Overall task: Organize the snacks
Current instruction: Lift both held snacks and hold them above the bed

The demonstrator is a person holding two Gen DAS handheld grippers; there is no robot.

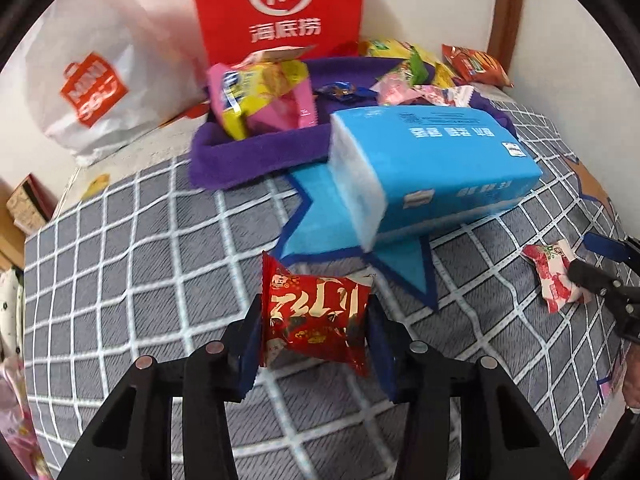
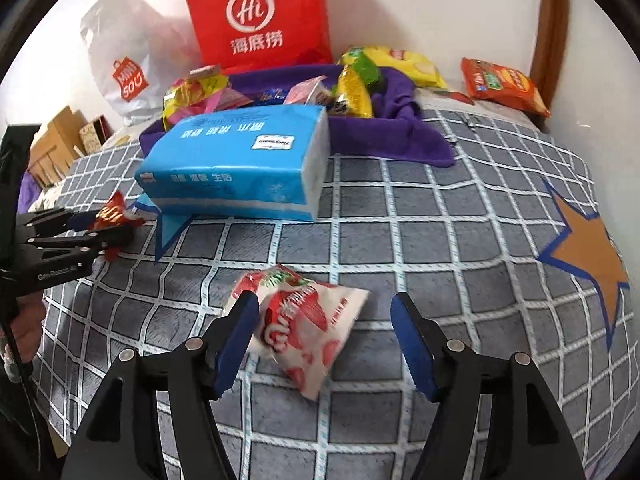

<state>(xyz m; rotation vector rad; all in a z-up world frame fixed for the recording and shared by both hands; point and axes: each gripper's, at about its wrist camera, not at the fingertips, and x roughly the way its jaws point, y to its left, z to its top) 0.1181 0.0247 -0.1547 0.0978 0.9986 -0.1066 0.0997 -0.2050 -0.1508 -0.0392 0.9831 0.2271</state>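
I am holding a red snack packet (image 1: 316, 320) squeezed in my left gripper (image 1: 314, 330), ready for carrying to the purple tray (image 1: 256, 152) at the bedspread's far edge. My right gripper (image 2: 326, 340) is standing wide around the strawberry packet (image 2: 304, 320), not closing yet.

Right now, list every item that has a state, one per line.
left gripper: shut on red snack packet
right gripper: open, straddling strawberry snack packet
strawberry snack packet: lying flat on bedspread
tissue pack: sealed, lying flat
purple tray: holding several snacks
red bag: upright
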